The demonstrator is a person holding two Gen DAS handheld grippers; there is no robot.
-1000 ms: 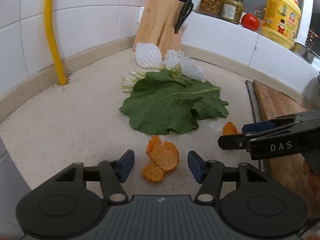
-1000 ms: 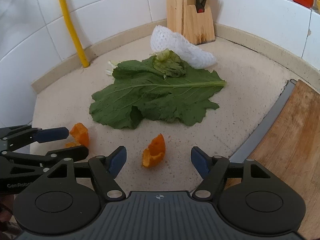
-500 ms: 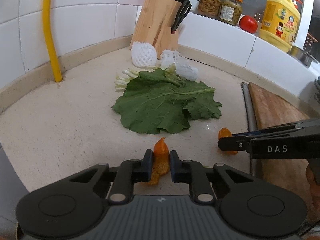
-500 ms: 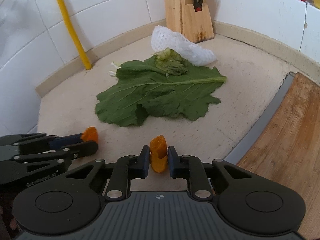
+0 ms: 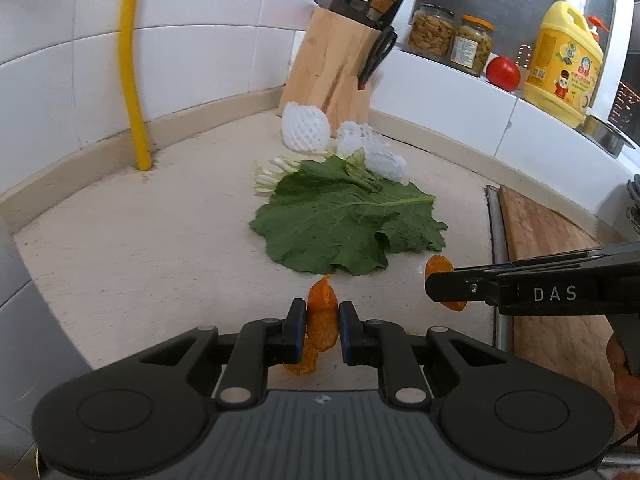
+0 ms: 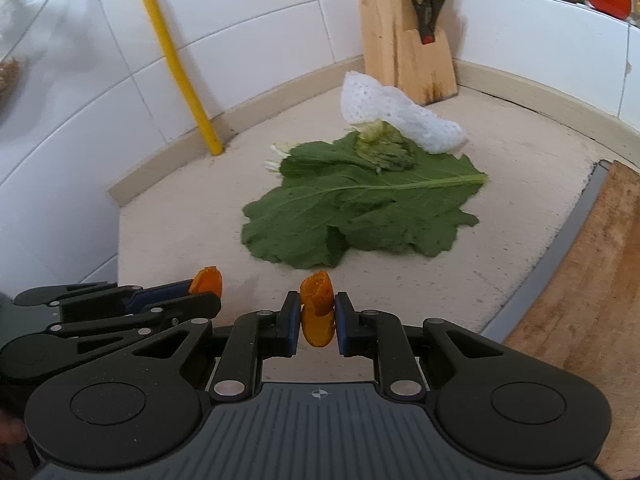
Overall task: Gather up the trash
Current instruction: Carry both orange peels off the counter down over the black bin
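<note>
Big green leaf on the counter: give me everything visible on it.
The large green leaf lies flat on the speckled beige countertop, broad, with wavy, lobed edges and one pale midrib running toward its stem end on the right. One lobe at the near edge folds over itself. A smaller crumpled leaf piece sits on its far part, white foam fruit netting lies at its far edge, and pale stalk ends poke out at its far left. Neither gripper touches it.

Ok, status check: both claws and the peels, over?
Left claw shut on orange peel. Right claw shut on second peel. Green leaf and white foam nets lie uncollected on the counter. Nothing blocking.
</note>
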